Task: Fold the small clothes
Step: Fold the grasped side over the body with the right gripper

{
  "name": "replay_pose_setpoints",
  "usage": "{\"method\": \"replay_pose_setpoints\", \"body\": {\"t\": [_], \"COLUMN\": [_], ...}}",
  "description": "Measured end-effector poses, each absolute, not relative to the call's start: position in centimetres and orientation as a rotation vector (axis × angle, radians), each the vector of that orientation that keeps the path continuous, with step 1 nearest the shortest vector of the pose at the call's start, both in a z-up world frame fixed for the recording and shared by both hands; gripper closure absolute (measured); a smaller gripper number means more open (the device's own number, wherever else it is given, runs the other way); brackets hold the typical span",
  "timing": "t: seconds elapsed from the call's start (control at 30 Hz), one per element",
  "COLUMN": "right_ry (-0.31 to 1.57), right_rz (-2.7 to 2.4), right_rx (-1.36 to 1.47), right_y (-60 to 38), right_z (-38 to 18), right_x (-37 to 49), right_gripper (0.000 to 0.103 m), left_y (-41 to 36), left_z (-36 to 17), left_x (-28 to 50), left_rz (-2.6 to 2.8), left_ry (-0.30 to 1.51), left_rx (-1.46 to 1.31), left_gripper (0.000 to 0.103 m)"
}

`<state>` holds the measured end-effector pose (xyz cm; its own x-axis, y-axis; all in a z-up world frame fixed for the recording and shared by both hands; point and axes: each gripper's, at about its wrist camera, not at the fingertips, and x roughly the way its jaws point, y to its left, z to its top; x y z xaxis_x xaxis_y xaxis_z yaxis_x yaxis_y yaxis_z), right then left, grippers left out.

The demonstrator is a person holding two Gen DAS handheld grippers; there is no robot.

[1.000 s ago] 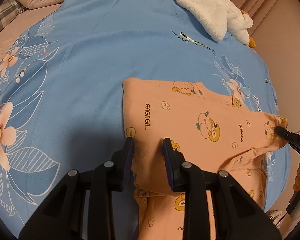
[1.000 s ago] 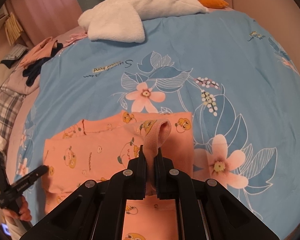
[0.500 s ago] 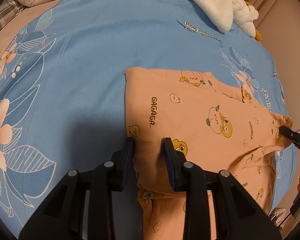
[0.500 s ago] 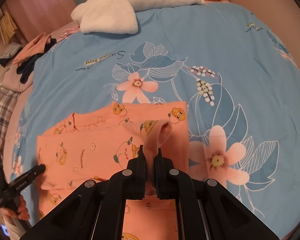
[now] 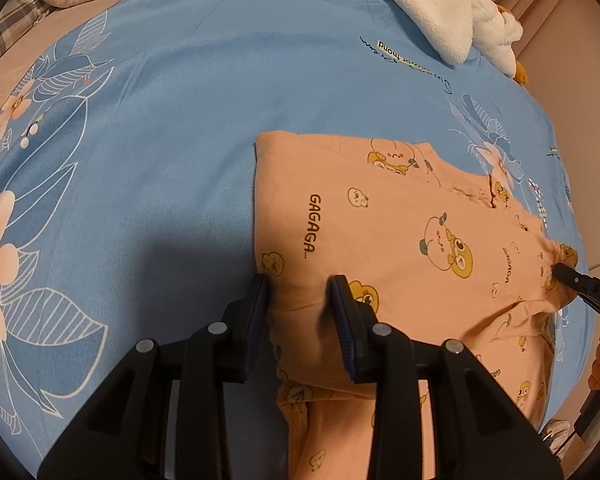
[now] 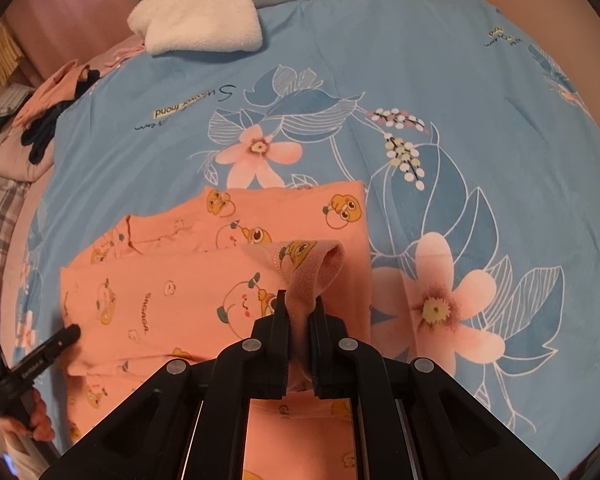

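Observation:
A peach child's garment (image 5: 380, 220) printed with cartoon animals lies folded on the blue flowered bedsheet (image 5: 180, 120). My left gripper (image 5: 300, 300) straddles the garment's near left corner. Its jaws are opening and the fabric lies loosely between them. In the right wrist view the same garment (image 6: 180, 292) is spread out, and my right gripper (image 6: 298, 300) is shut on its ribbed cuff (image 6: 316, 268), which stands up in a loop. The right gripper's tip (image 5: 560, 270) shows at the garment's far right edge. The left gripper's tip (image 6: 74, 332) shows at its left edge.
A white fluffy blanket (image 6: 204, 24) lies at the far end of the bedsheet (image 6: 460, 120). Dark and pink clothes (image 6: 48, 120) are piled at the far left by a plaid fabric (image 6: 0, 216). A person's hand (image 6: 40, 424) holds the left gripper's handle.
The left jaws have spread a little wider around the garment's corner. The right gripper has sunk slightly with the cuff still pinched. The folded layer lies flatter.

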<state>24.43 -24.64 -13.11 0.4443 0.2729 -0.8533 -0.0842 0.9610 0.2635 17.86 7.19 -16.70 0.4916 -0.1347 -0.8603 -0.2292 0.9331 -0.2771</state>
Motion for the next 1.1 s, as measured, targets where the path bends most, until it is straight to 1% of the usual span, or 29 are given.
{"method": "replay_pose_setpoints", "body": {"t": [0.4, 1.0, 1.07, 1.1], "right_ry": [1.134, 1.124, 1.099, 1.083], "right_rz": [0.2, 0.219, 0.216, 0.195], "right_rx": [0.189, 0.211, 0.232, 0.228], "right_y": [-24.6, -25.2, -25.9, -26.3], "right_z": [-15.1, -15.5, -14.8, -14.5], "right_x": [24.8, 24.7, 24.1, 23.9], "right_gripper": [0.095, 0.095, 0.084, 0.077], "left_y": [7.1, 7.1, 7.1, 7.1], "left_z": [-16.8, -16.8, -16.8, -16.8], "left_x": [17.8, 17.8, 17.8, 17.8], "left_rz": [0.06, 0.061, 0.062, 0.062], "left_ry": [1.056, 1.047, 1.047, 1.047], "left_rx": [-0.383, -0.378, -0.378, -0.377], "left_gripper": [0.069, 0.068, 0.068, 0.068]}}
